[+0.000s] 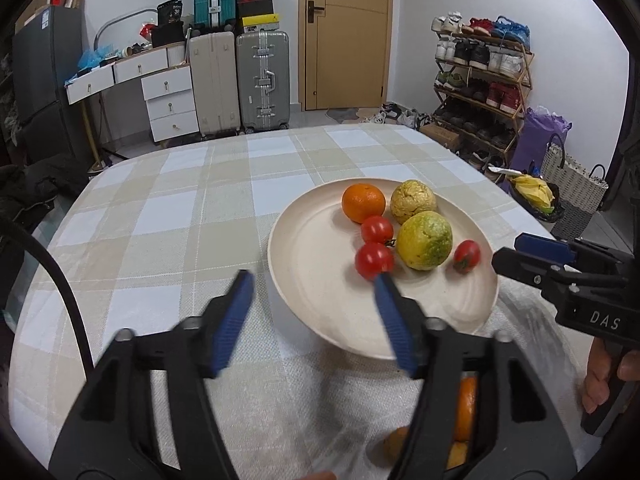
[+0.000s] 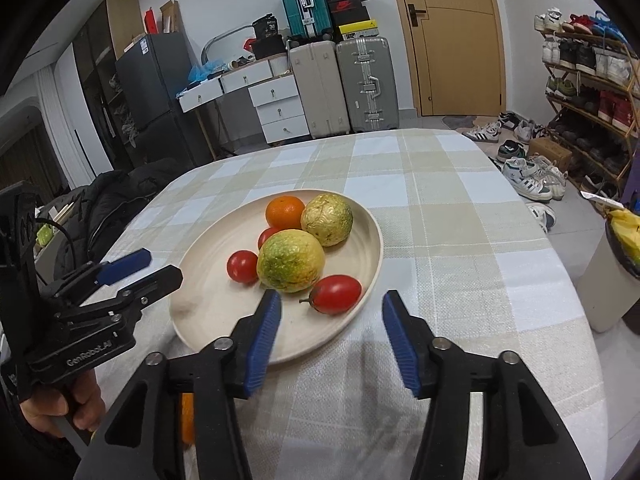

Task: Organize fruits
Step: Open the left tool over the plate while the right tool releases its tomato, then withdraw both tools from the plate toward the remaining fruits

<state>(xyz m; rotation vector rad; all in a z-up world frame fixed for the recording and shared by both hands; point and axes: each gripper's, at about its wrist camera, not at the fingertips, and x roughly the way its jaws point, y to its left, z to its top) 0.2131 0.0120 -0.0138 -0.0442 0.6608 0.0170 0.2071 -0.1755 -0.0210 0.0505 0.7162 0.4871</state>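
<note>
A cream plate (image 1: 320,280) (image 2: 216,312) sits on the checked tablecloth. It holds an orange (image 1: 363,203) (image 2: 285,212), two yellow-green citrus fruits (image 1: 424,246) (image 2: 290,261), (image 1: 413,201) (image 2: 327,219), and three red tomatoes (image 1: 374,260) (image 2: 335,294). My left gripper (image 1: 314,280) is open and empty above the plate's near-left rim. My right gripper (image 2: 332,300) is open and empty, its fingers either side of the nearest tomato but short of it. More orange fruit (image 1: 466,408) (image 2: 187,420) lies low behind the gripper bodies, mostly hidden.
The table (image 1: 160,220) has a rounded edge all round. Suitcases (image 1: 262,80), drawers and a door stand beyond it. A shoe rack (image 1: 480,80) and a bin (image 2: 616,272) are to the right. A dark coat (image 2: 116,200) lies to the left.
</note>
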